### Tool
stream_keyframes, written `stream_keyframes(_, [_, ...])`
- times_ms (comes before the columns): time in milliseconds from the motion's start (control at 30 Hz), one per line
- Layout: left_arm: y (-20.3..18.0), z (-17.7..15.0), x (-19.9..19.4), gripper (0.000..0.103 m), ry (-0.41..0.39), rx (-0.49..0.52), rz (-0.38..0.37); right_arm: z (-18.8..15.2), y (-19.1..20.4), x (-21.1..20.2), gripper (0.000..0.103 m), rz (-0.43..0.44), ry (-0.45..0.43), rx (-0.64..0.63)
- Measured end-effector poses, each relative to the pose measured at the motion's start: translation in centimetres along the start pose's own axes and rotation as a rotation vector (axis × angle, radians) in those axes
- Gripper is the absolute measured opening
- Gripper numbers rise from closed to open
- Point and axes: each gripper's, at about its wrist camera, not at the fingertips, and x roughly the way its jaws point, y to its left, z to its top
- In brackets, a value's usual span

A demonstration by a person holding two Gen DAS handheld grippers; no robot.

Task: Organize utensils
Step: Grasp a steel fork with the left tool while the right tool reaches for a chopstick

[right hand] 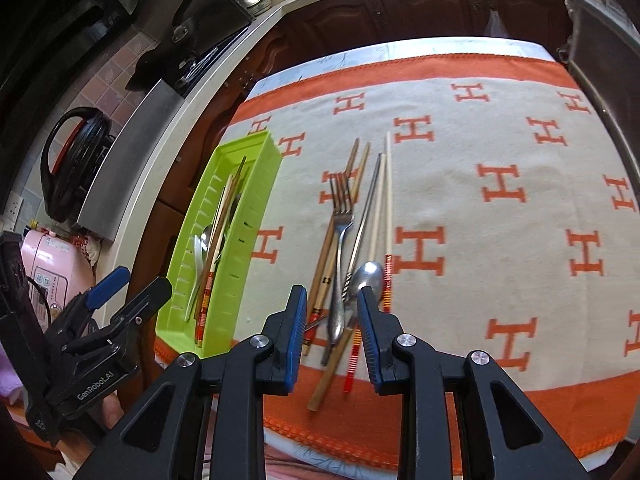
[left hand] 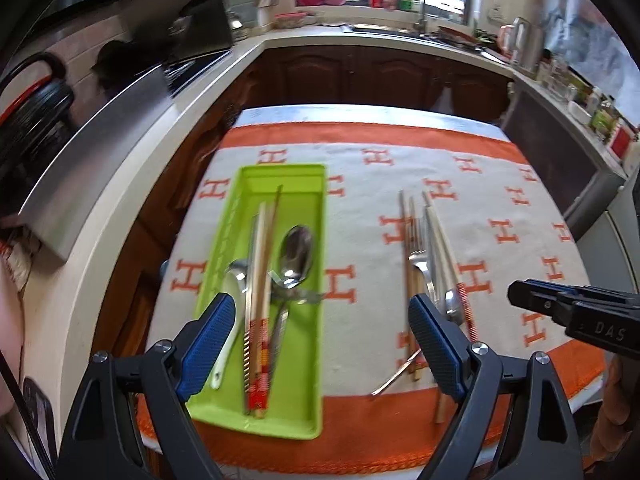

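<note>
A green tray (left hand: 304,184) (right hand: 256,176) sits on the left of the cloth. It holds a metal spoon (left hand: 297,254), a white spoon (left hand: 230,312), chopsticks (left hand: 260,280) and other metal utensils. A loose pile lies to its right: a fork (right hand: 342,216) (left hand: 418,254), a spoon (right hand: 366,278) (left hand: 454,306), wooden chopsticks (right hand: 326,248) and pale chopsticks (right hand: 388,200). My left gripper (left hand: 320,344) is open above the tray's near end, empty. My right gripper (right hand: 330,340) is open above the near ends of the pile, empty; it also shows in the left wrist view (left hand: 520,294).
The table carries a cream and orange cloth (right hand: 500,152) with H marks. Kitchen counters (left hand: 200,92) run along the left and back, with a stove and pans on the left and a sink (left hand: 400,30) at the back. A pink appliance (right hand: 56,272) stands at the left.
</note>
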Motion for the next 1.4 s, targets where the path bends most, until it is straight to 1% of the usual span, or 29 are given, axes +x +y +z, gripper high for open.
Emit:
stream_keyframes(67, [-0.9,1.0,0.3,0.087,0.010,0.007,-0.055,0.4,-0.6,-0.8,0.026,-0.012,-0.013,0.002])
stream_keyframes(167, [-2.0,2.2,1.1,0.087,0.040,0.012,-0.110,0.9,-0.9,-1.7,0.026,-0.022,-0.027,-0.001])
stream_keyframes(233, [-2.9,3.0,2.0,0.080,0.059,0.013,-0.140,1.3,-1.2,-2.3,0.026,-0.029,-0.037,-0.006])
stream_keyframes(267, [-3.3,3.2,2.5,0.078,0.071,0.012,-0.152,1.4,-1.3,-2.5,0.026,-0.031,-0.039,-0.007])
stream_keyframes(333, [-4.0,3.8,4.0,0.068,0.116,0.003,-0.184,1.6,-1.7,-2.8,0.026,-0.031,-0.044,-0.006])
stream_keyframes(367, [-4.3,3.8,4.8,0.065,0.135,-0.004,-0.202,1.7,-2.1,-2.9,0.026,-0.031,-0.044,-0.003])
stream_keyframes(433, [-4.9,3.9,6.9,0.046,0.201,-0.027,-0.237,1.7,-2.7,-3.0,0.027,-0.026,-0.044,0.003])
stream_keyframes(467, [-5.2,3.8,7.8,0.041,0.228,-0.034,-0.249,1.7,-3.1,-3.0,0.027,-0.025,-0.041,0.007])
stream_keyframes(500, [-5.5,3.7,9.1,0.031,0.267,-0.050,-0.263,1.6,-3.4,-3.0,0.027,-0.023,-0.040,0.011])
stream_keyframes(533, [-5.7,3.5,9.9,0.023,0.287,-0.060,-0.269,1.6,-3.9,-2.9,0.027,-0.020,-0.036,0.017])
stream_keyframes(600, [-6.4,3.0,11.9,0.020,0.343,-0.085,-0.283,1.5,-4.8,-2.7,0.026,-0.014,-0.028,0.030])
stream_keyframes(700, [-7.1,2.3,13.7,0.013,0.376,-0.105,-0.269,1.5,-6.2,-2.5,0.026,0.004,-0.022,0.043])
stream_keyframes(900, [-7.8,1.9,15.1,0.007,0.396,-0.123,-0.228,1.8,-8.2,-1.8,0.026,0.037,-0.004,0.044])
stream_keyframes(1100, [-8.4,1.7,16.1,0.007,0.418,-0.150,-0.207,2.1,-8.8,0.4,0.026,0.072,0.048,0.033])
stream_keyframes(1167, [-8.4,1.4,16.7,0.007,0.429,-0.169,-0.214,2.3,-8.6,1.2,0.026,0.081,0.067,0.016])
stream_keyframes(1300, [-8.6,1.5,17.1,0.007,0.399,-0.188,-0.215,2.7,-8.3,2.5,0.026,0.097,0.095,-0.002])
stream_keyframes(1400, [-8.7,1.6,17.2,0.004,0.363,-0.189,-0.217,2.9,-8.0,3.6,0.027,0.108,0.117,-0.014])
